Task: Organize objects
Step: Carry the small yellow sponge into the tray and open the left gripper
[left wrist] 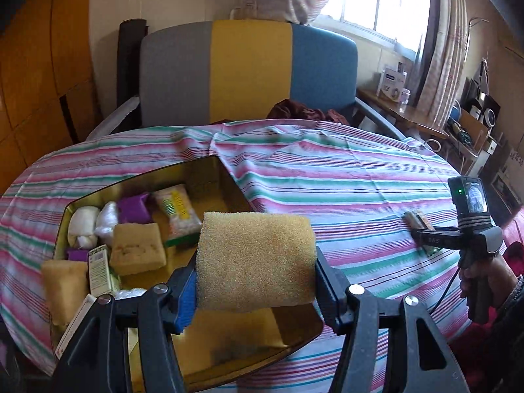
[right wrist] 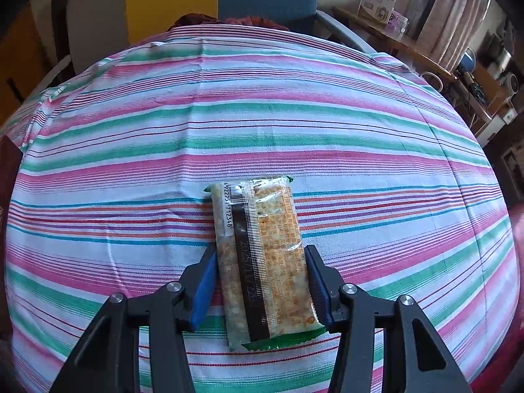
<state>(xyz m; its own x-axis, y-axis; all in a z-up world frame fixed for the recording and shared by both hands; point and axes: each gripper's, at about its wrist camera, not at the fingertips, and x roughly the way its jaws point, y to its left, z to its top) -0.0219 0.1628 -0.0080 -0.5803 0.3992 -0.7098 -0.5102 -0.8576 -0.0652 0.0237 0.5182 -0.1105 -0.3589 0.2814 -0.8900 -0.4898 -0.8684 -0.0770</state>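
Striped cloth covers the table (right wrist: 262, 124), a chair and window behind it. On my left wrist view, the left gripper (left wrist: 255, 262) has its jaws clamped on a yellow sponge (left wrist: 255, 258), lifted over the near right part of the gold tin (left wrist: 209, 170), which fills the lower left of the frame and already carries sponges and packets. On the right wrist view, the right gripper (right wrist: 260, 285) straddles a cracker packet (right wrist: 262, 262) flat on the cloth at lower centre; its long axis runs straight away from me, up the frame, parallel to the fingers. Jaws sit narrow, against both long edges. I judge the tin lies off to the left, so that is where the packet must travel.
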